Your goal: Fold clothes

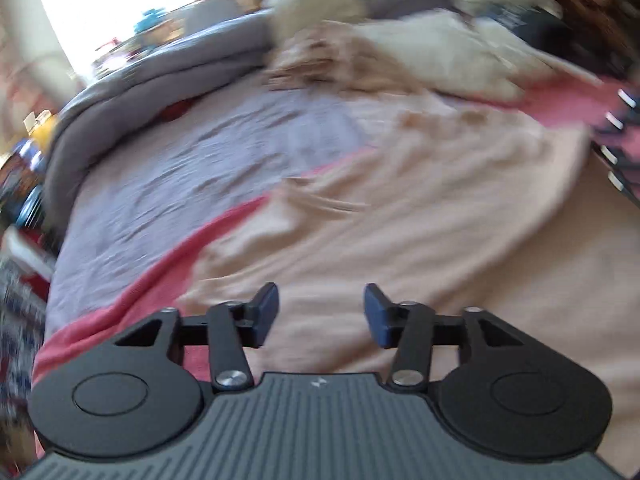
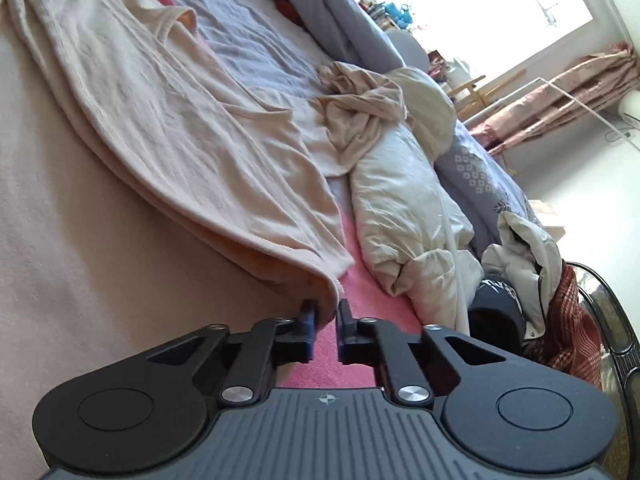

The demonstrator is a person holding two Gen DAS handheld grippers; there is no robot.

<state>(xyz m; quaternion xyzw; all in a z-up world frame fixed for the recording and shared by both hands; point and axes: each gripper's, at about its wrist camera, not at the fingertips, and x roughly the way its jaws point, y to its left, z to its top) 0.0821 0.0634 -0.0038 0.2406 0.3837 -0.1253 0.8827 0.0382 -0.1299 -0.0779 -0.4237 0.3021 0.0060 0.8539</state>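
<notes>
A: Counts? 
B: One beige shirt (image 2: 168,128), one crumpled tan garment (image 2: 360,108), one white puffy jacket (image 2: 404,220). 
A: Bedding? 
B: One pink blanket (image 2: 360,292), one lilac sheet (image 2: 256,56), one grey duvet (image 2: 340,12).

My right tool (image 2: 325,312): matt black plastic, shiny metal rivets. Beige shirt (image 2: 168,120): soft, wrinkled knit cloth. Lavender bed sheet (image 2: 256,36): creased cloth.

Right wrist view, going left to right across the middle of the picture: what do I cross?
Beige blanket → cream garment held by the right tongs → pink sheet → white duvet → white jacket → plaid cloth.
</notes>
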